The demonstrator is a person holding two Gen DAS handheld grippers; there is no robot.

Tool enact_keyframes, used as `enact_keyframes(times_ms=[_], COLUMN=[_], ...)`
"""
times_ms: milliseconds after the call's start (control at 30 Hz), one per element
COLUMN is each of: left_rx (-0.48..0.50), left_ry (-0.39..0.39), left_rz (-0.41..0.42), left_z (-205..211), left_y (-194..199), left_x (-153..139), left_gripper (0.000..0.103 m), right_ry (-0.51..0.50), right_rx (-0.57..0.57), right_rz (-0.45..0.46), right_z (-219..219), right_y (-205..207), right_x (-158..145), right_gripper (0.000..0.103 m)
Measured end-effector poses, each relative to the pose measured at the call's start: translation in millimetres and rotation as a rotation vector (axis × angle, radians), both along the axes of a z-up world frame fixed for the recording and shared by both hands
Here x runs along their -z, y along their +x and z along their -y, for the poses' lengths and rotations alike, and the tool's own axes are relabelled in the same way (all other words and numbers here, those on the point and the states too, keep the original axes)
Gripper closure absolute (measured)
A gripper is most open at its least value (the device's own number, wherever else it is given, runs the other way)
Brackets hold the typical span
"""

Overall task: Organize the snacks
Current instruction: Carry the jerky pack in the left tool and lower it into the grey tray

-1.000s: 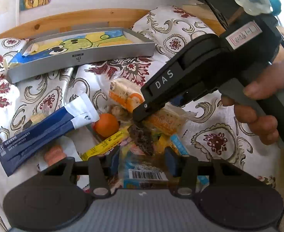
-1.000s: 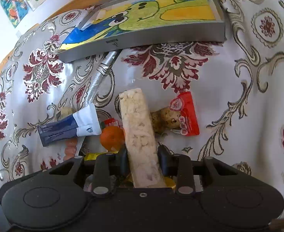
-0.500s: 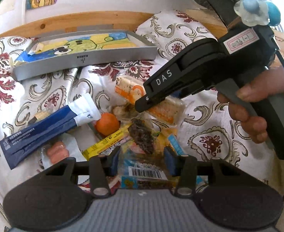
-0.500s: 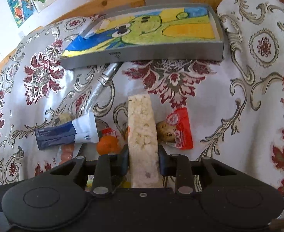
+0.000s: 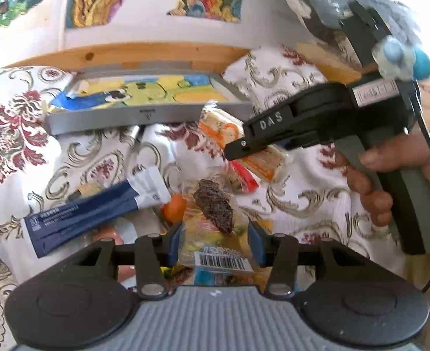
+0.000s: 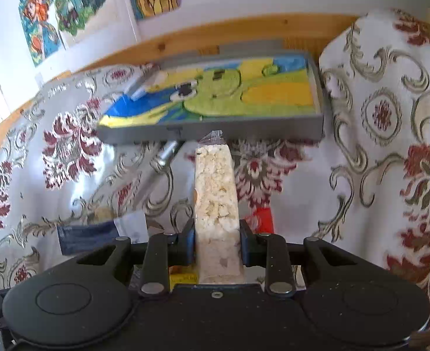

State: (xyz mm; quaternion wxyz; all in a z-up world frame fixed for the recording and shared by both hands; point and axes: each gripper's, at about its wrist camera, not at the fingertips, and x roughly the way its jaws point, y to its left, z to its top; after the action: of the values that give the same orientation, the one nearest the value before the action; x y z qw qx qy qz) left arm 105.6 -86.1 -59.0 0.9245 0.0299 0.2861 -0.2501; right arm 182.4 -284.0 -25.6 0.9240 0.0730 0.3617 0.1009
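While your right gripper (image 6: 216,244) points at the grey tray (image 6: 244,128), its jaws are clamped on a puffed-rice bar (image 6: 216,199) in clear wrap — the bar sits dead centre between the pads and sticks straight forward, its crimped tip just short of the tray's near wall in this view. That tray, lined with a green-and-yellow cartoon picture, sits at the far edge of the floral cloth (image 6: 384,146) on the worktop.

Over on your left gripper (image 5: 215,244), the jaws are pinching a clear packet with a dark dried fruit (image 5: 215,207) inside — barcode label low between the blue pads, the dark piece poking up past them. Below and beyond it lies the pile: a navy-and-white tube (image 5: 97,207) to the left, a small orange ball (image 5: 175,206) just beside the packet, and a red wrapper (image 5: 245,175) further back.

From the left camera you can see your right hand (image 5: 390,175) wrapped round the black handle, with the bar's orange printed side (image 5: 229,128) jutting from that gripper's nose toward the tray (image 5: 144,117), near its front wall.
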Motion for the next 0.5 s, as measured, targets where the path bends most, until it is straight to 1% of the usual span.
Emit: enact_keyframes(times_ms=[133, 267, 400, 500], left_rx=[-0.053, -0.112, -0.181, -0.216], left_ry=[-0.045, -0.074, -0.099, -0.125], left_rz=[0.026, 0.065, 0.122, 0.147], left_z=[-6.5, -11.2, -7.5, -0.5], left_y=[6.6, 25.1, 54.4, 84.8], left_x=[-12.2, -32.3, -58.3, -76.1], left_gripper=[0.053, 0.052, 0.052, 0.052], right_ry=[0.011, 0.041, 0.087, 0.113], right_rx=[0.009, 0.036, 0.076, 0.119], right_rz=[0.063, 0.141, 0.206, 0.233], right_z=[3.7, 12.3, 24.4, 34.0], right_y=[0.1, 7.0, 20.6, 40.2], right_x=[-9.6, -20.4, -27.6, -32.2], right_gripper=[0.073, 0.073, 0.073, 0.073])
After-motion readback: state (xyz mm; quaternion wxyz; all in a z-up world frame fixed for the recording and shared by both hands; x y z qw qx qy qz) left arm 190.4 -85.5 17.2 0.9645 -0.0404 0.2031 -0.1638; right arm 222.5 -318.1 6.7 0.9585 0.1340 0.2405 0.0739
